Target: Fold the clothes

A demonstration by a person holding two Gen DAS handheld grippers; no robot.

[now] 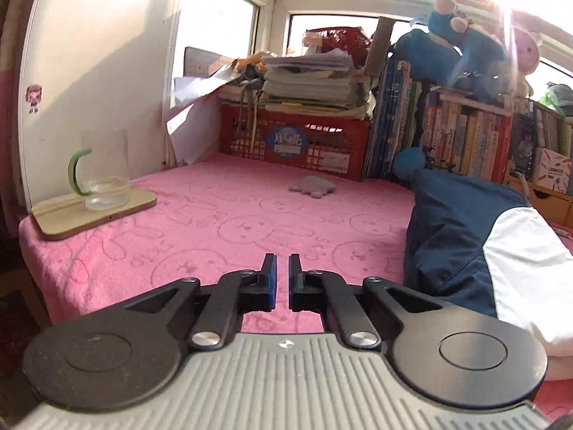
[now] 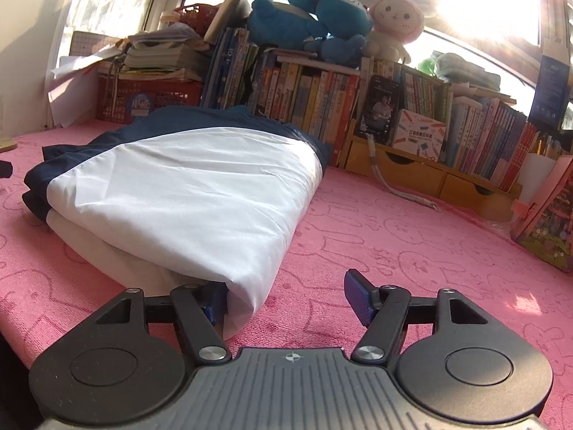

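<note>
Over the pink bunny-print counter cover [image 2: 394, 236], your folded navy-and-white jacket [image 2: 186, 186] lies at ten o'clock of the right gripper [image 2: 290, 297], whose jaws stand released with the white corner against the left pad. Pull away carelessly and that pad may drag the fold apart. Your left gripper [image 1: 283, 283] is clenched on nothing, with the clear glass mug [image 1: 105, 172] at ten o'clock: swing wide and you may topple it.

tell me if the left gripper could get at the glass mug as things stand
Probably yes: the left gripper holds nothing, and only bare pink cover lies between it and the glass mug on its wooden board.
</note>
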